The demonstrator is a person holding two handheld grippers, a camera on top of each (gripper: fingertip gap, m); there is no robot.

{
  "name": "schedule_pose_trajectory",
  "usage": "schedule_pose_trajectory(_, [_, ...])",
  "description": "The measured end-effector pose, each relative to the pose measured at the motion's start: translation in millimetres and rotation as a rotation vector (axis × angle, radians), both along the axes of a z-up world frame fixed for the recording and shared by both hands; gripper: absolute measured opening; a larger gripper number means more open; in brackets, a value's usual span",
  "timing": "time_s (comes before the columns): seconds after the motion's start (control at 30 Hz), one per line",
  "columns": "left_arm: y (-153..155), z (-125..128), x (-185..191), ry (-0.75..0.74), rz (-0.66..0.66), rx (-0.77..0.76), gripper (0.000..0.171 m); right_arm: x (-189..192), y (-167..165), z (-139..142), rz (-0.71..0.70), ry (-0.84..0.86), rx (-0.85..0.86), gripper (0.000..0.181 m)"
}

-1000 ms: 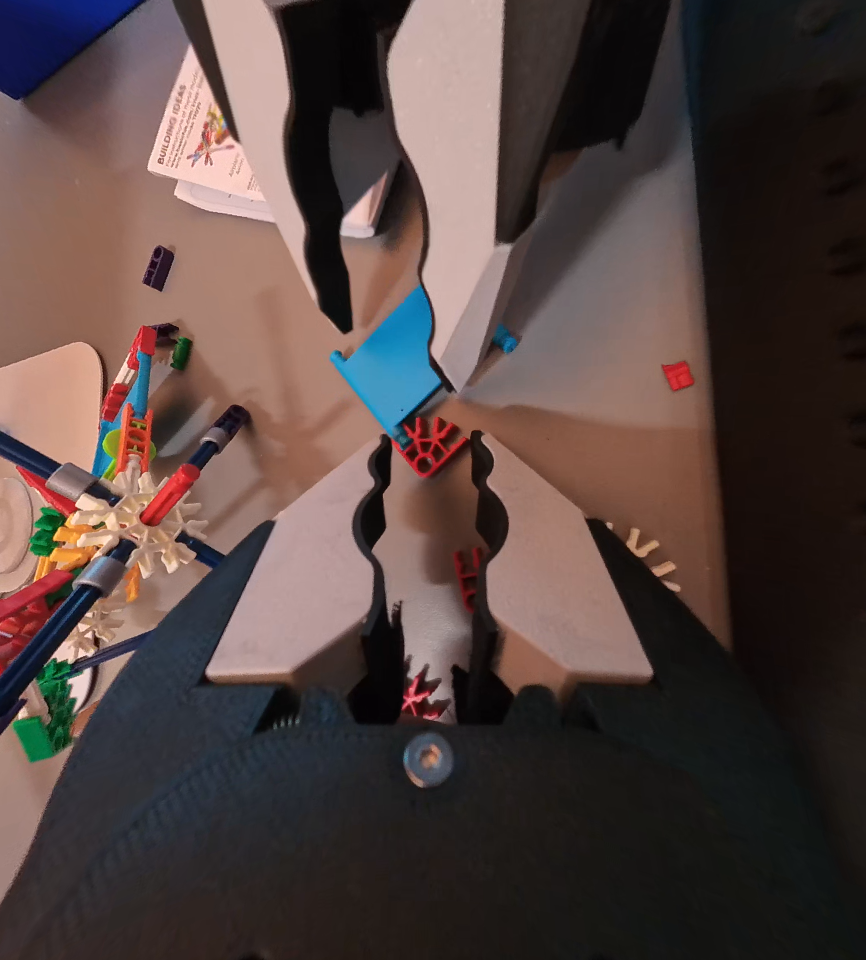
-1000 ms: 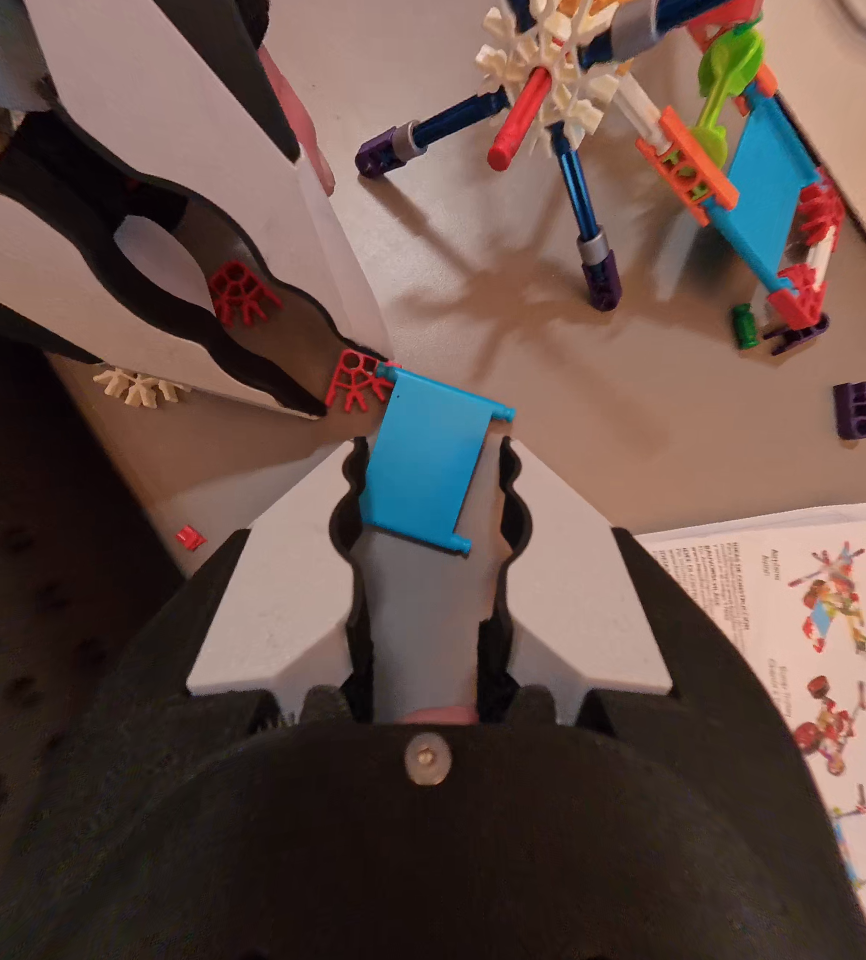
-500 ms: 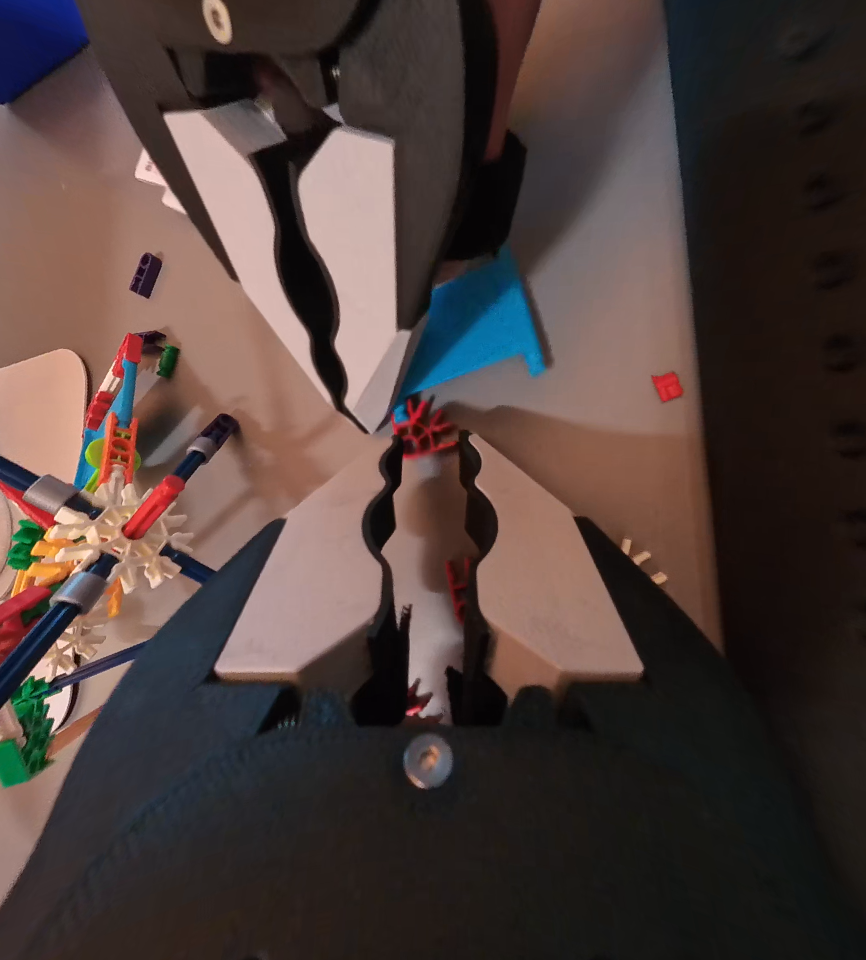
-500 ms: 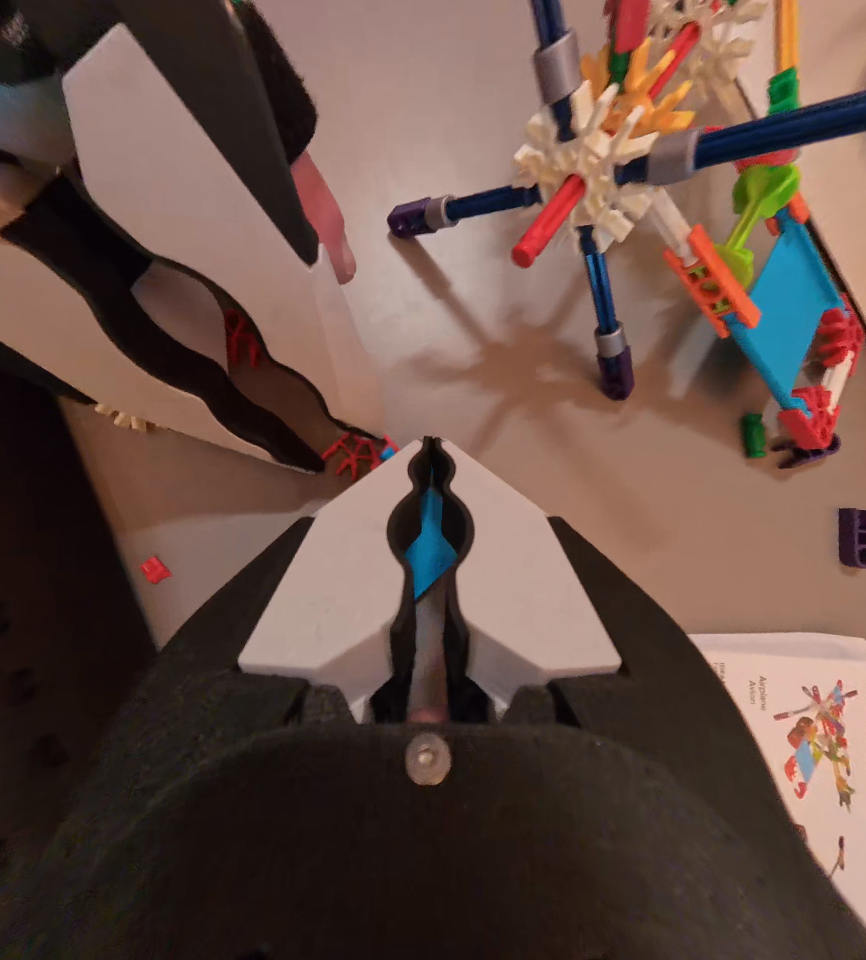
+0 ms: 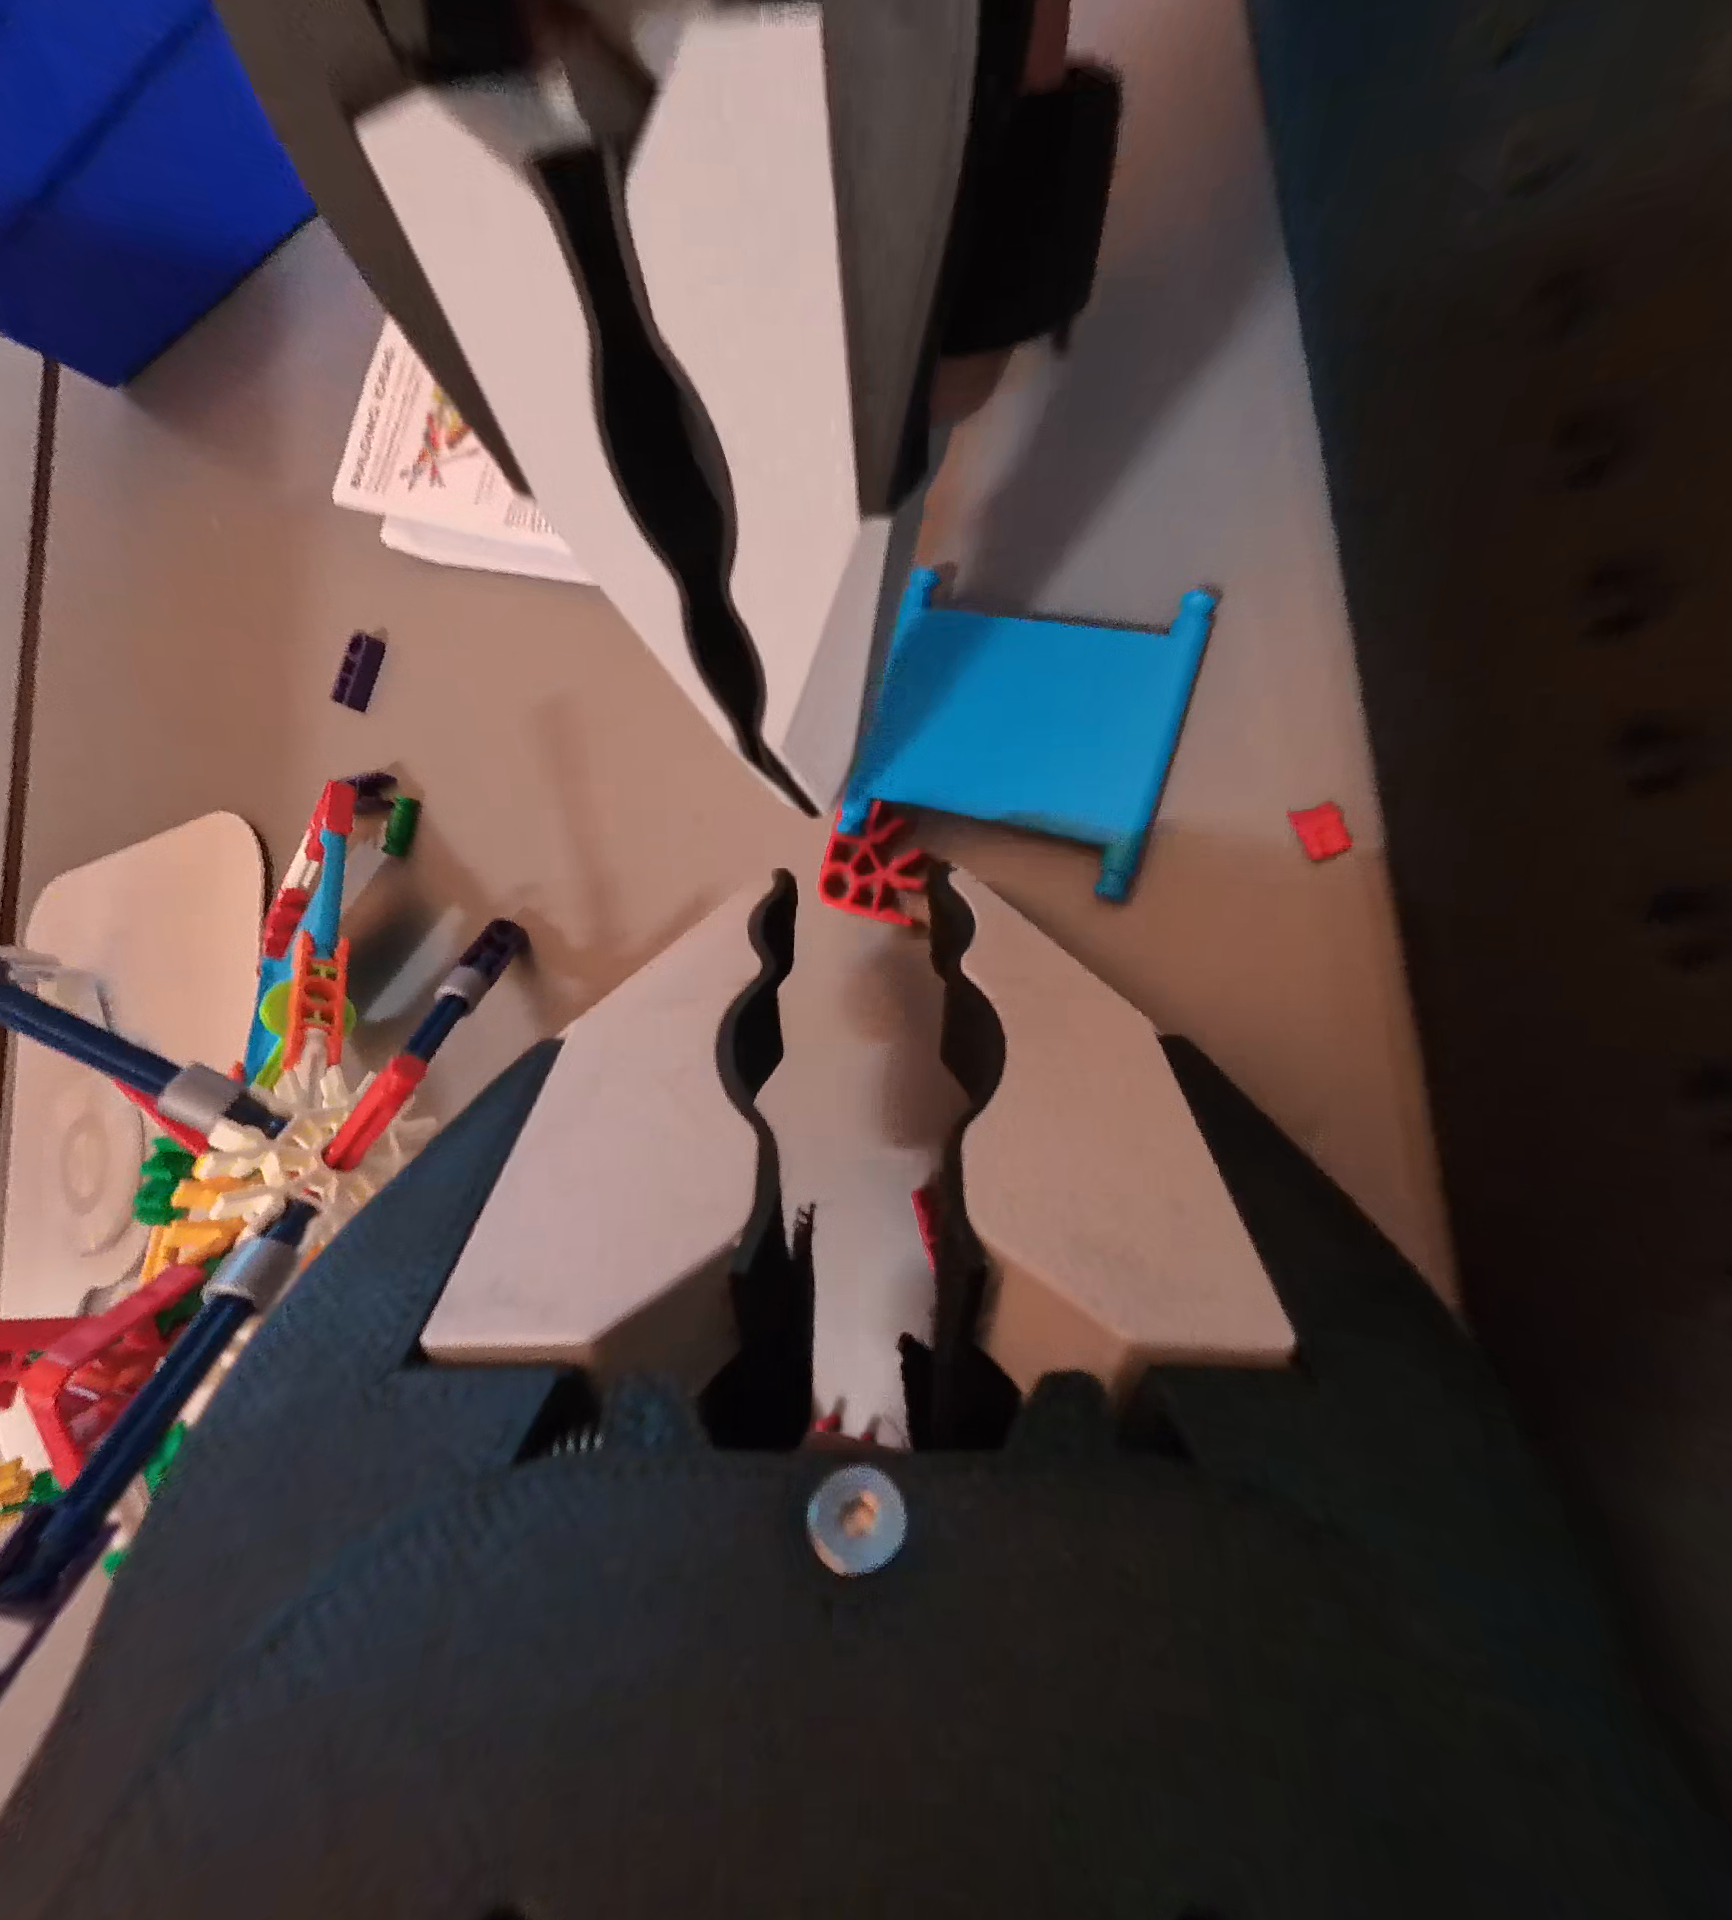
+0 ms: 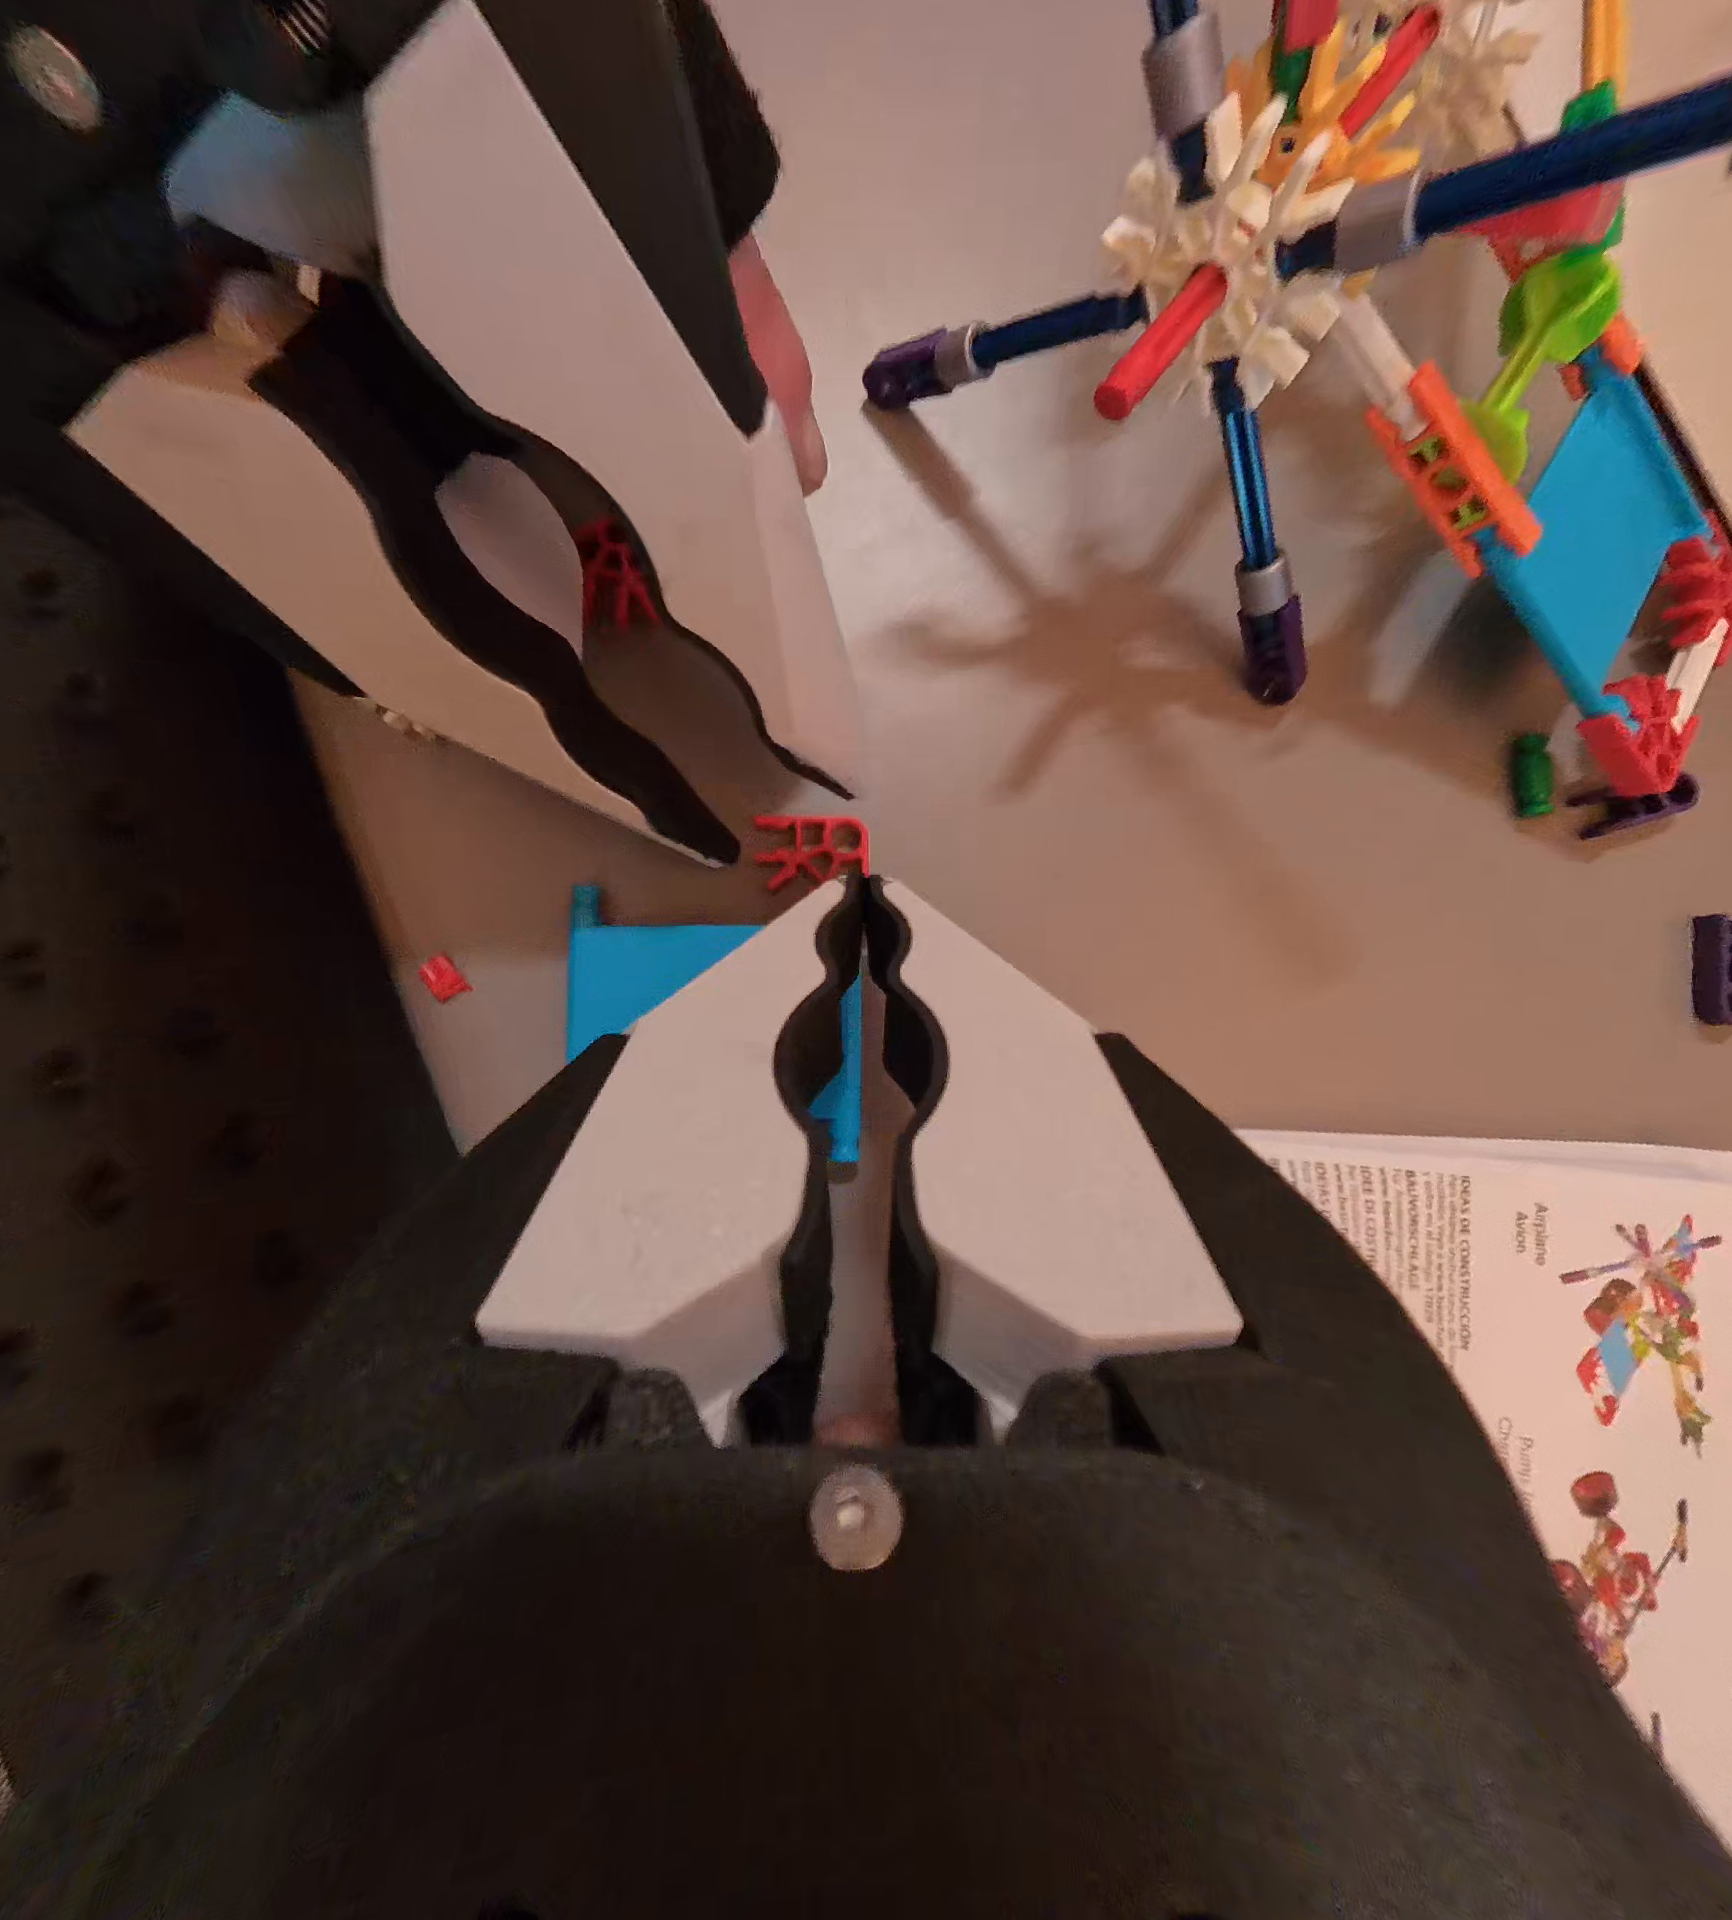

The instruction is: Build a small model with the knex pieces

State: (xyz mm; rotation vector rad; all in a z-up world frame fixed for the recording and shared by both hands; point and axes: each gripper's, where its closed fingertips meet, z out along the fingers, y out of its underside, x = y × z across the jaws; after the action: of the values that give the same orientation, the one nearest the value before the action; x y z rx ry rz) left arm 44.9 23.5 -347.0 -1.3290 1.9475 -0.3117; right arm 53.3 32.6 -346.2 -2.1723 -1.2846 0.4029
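A blue panel (image 5: 1028,717) lies low over the table with a red connector (image 5: 867,868) clipped on its near corner. My left gripper (image 5: 860,883) is open; the connector sits at its tips and touches only the right fingertip. A second red connector (image 6: 618,582) sits deeper between its fingers. My right gripper (image 6: 862,883) is shut, its tips beside the red connector (image 6: 812,847). The blue panel (image 6: 654,977) runs under its left finger and one edge shows through the gap. I cannot tell whether the fingers pinch it.
A colourful rod-and-connector model (image 6: 1246,239) stands on the tan table, partly on a white board (image 5: 114,935). An instruction leaflet (image 6: 1620,1351), a purple piece (image 6: 1729,966), a small red piece (image 5: 1319,831) and a blue box (image 5: 62,156) lie around. A dark perforated mat (image 5: 1620,727) borders the table. Only a small space, under 4 cm, lies between the two pairs of fingers.
My right gripper closed around the blue panel, which then turned from edge-on to flat. My left gripper, shut on the red connector before, has opened. The connector now stays on the panel's corner.
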Motion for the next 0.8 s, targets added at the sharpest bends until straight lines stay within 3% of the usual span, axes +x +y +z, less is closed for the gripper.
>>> schedule_pose_trajectory(0.57, [-6.0,-9.3,10.6,0.029,-0.025,0.005,0.017,1.0,-1.9,-5.1,-0.022,0.051,-0.044,0.0])
schedule_pose_trajectory(0.63, [-3.6,-11.7,10.6,0.047,-0.023,0.021,0.008,1.5,-1.8,-5.1,-0.026,0.059,-0.048,0.0])
schedule_pose_trajectory(0.8, [-2.3,-10.7,12.3,0.057,-0.017,0.014,0.003,2.0,-1.7,-5.2,-0.025,0.057,-0.06,0.0])
